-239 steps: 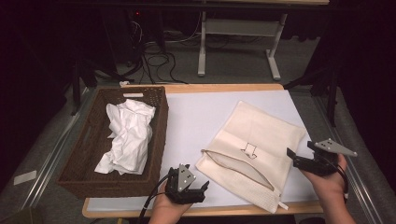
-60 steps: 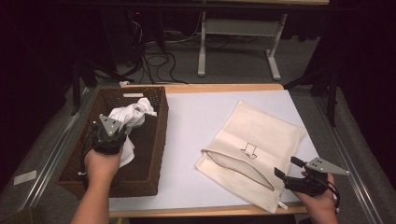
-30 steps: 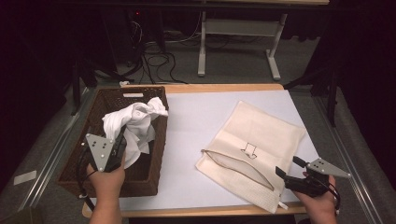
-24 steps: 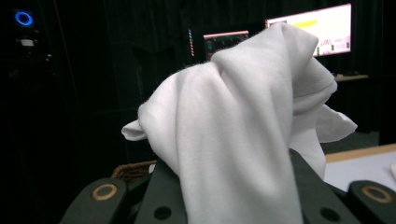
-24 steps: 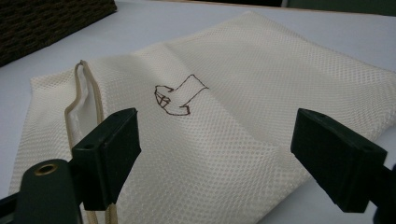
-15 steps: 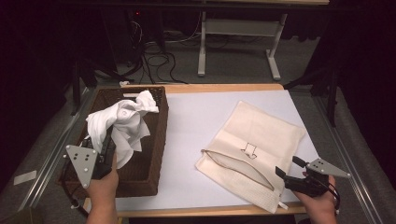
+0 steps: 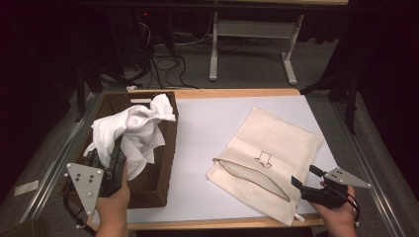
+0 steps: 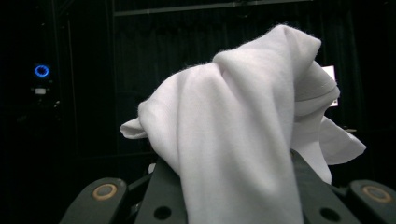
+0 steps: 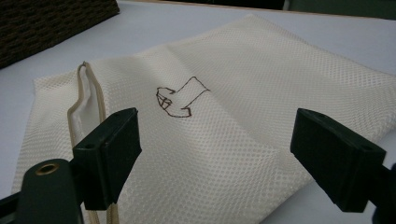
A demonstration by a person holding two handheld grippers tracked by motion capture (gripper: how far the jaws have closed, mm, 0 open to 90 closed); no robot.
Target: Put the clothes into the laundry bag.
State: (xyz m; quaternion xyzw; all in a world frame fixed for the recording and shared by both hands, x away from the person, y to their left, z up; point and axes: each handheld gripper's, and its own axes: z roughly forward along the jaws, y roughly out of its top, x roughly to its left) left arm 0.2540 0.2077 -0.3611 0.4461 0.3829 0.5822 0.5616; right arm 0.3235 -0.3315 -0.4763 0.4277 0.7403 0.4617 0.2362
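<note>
A white cloth (image 7: 129, 132) hangs bunched above the brown wicker basket (image 7: 163, 170) at the table's left. My left gripper (image 7: 111, 158) is shut on the cloth's lower part and holds it raised; in the left gripper view the white cloth (image 8: 243, 140) drapes over the jaws and hides their tips. A cream mesh bag (image 7: 269, 153) lies flat on the white table surface at the right, its zip mouth slightly parted along the near-left edge. My right gripper (image 7: 307, 178) stands open at the bag's near right corner; the mesh bag (image 9: 224, 140) shows between the spread jaws, with nothing held.
The white table top (image 7: 207, 128) lies bare between basket and bag. A wooden edge (image 7: 212, 223) runs along the front. Metal rails (image 7: 49, 173) flank the table. Beyond the far edge are a desk frame (image 7: 252, 44) and cables on the floor.
My left gripper went into the basket, shut on the white cloth and lifted it up and toward the near left. The right gripper has stayed open at the bag's corner.
</note>
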